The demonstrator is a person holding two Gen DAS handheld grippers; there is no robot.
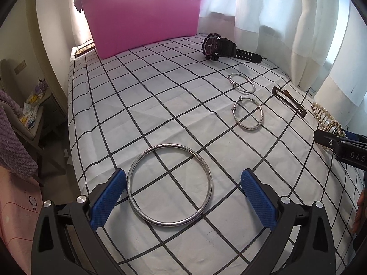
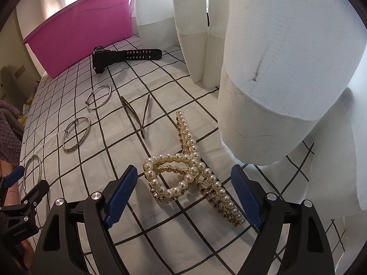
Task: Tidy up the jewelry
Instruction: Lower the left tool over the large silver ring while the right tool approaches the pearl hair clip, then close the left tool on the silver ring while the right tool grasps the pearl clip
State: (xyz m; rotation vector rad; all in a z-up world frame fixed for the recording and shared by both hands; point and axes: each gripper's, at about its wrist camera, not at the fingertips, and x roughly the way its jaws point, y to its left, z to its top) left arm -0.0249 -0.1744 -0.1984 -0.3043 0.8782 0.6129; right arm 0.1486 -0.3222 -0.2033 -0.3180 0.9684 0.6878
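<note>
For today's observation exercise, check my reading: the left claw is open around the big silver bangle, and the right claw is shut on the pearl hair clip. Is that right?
Not quite. The left claw is indeed open around the big silver bangle, but the right claw is open too. The right wrist view shows its blue fingers standing either side of the pearl hair clip, not pressing it.

White curtains, checked sheet

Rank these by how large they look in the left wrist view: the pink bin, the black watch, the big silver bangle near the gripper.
1. pink bin
2. big silver bangle, though nearness to the camera enlarges it
3. black watch, which lies farther away
</note>
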